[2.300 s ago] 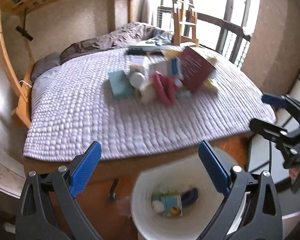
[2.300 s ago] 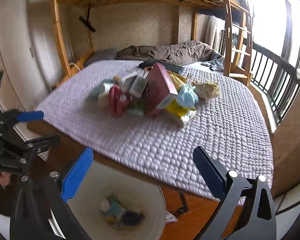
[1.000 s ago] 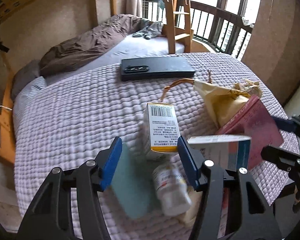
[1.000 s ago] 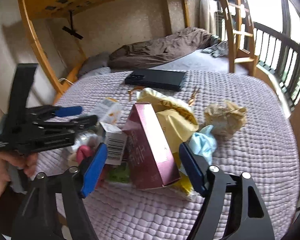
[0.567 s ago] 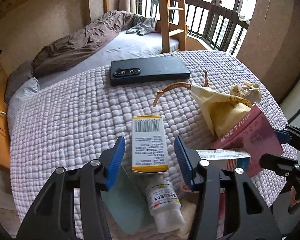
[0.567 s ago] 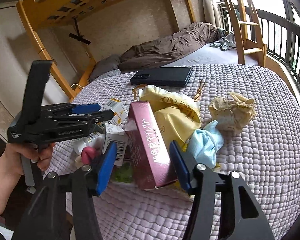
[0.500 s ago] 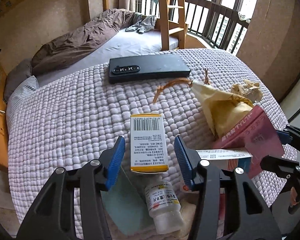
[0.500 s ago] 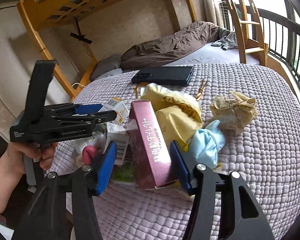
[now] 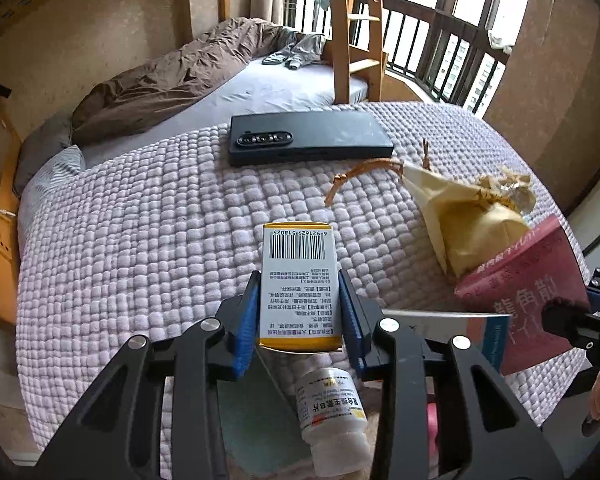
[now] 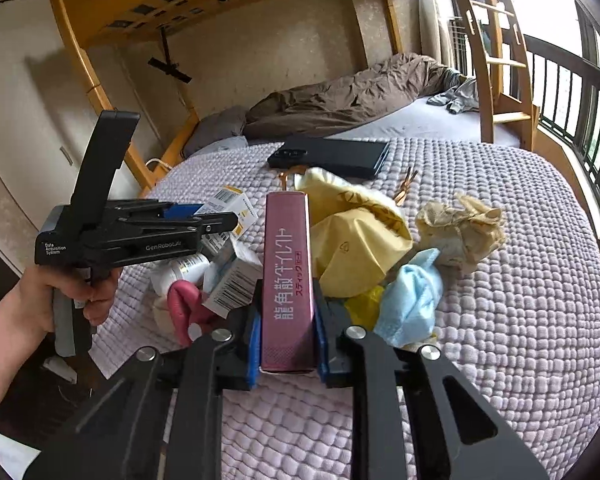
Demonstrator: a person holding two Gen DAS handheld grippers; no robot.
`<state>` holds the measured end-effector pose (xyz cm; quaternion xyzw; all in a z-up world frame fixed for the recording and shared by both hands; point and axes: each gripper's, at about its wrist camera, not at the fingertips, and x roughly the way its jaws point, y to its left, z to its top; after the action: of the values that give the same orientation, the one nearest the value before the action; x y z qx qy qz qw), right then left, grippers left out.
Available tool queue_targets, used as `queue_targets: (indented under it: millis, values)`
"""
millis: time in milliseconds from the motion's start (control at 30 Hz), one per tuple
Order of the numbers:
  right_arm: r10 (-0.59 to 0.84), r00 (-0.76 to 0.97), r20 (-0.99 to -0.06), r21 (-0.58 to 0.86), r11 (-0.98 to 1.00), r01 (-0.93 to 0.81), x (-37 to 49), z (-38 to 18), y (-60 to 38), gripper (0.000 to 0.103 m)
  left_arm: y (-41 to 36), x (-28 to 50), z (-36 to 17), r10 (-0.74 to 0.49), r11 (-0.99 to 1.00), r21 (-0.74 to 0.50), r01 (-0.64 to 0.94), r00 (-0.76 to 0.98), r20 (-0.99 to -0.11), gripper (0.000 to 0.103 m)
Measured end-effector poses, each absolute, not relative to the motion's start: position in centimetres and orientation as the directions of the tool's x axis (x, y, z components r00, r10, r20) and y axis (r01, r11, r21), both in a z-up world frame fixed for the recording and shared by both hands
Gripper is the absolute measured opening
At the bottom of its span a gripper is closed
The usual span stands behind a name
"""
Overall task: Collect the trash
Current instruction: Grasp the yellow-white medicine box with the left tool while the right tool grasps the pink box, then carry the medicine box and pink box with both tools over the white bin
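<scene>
A pile of trash lies on the quilted bed. My left gripper [image 9: 298, 312] is shut on a white and yellow medicine box [image 9: 297, 280] with a barcode; the same box shows in the right wrist view [image 10: 229, 204]. My right gripper [image 10: 285, 334] is shut on a tall pink box [image 10: 285, 276] with Japanese print, which also shows in the left wrist view [image 9: 528, 292]. A white pill bottle [image 9: 332, 412] lies below the left gripper. A yellow paper bag [image 10: 352, 236], a blue cloth [image 10: 412, 292] and a crumpled brown paper [image 10: 460, 228] lie to the right of the pink box.
A black flat case [image 9: 308, 140] lies further back on the lilac quilt [image 9: 139, 248]. A brown duvet [image 10: 352, 100] is bunched at the far end. A wooden bunk frame and ladder [image 10: 496, 64] stand around the bed. A small white carton [image 10: 235, 280] and a pink item [image 10: 183, 304] lie left of the pink box.
Both grippers moved from the bin at the bed's edge to the pile. Within the last half second the left closed on the medicine box and the right closed on the pink box.
</scene>
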<state>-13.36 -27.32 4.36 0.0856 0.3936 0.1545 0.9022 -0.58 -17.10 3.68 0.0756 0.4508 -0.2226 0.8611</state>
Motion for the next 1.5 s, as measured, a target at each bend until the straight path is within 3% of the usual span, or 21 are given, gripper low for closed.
queue_targets:
  millis: [767, 1500]
  values:
    - [0.245, 0.709, -0.662, 0.2, 0.969, -0.148, -16.2, 7.1, -27.8, 0.021, -14.9, -5.0, 8.3, -0.348, 0.906, -0.1, 0.412, 0.588, -0.73, 0.039]
    - [0.276, 0.675, -0.684, 0.208, 0.961, -0.182, -19.5, 6.8, -26.6, 0.021, -13.3, -10.7, 8.0, -0.317, 0.922, -0.095, 0.376, 0.591, -0.742, 0.039]
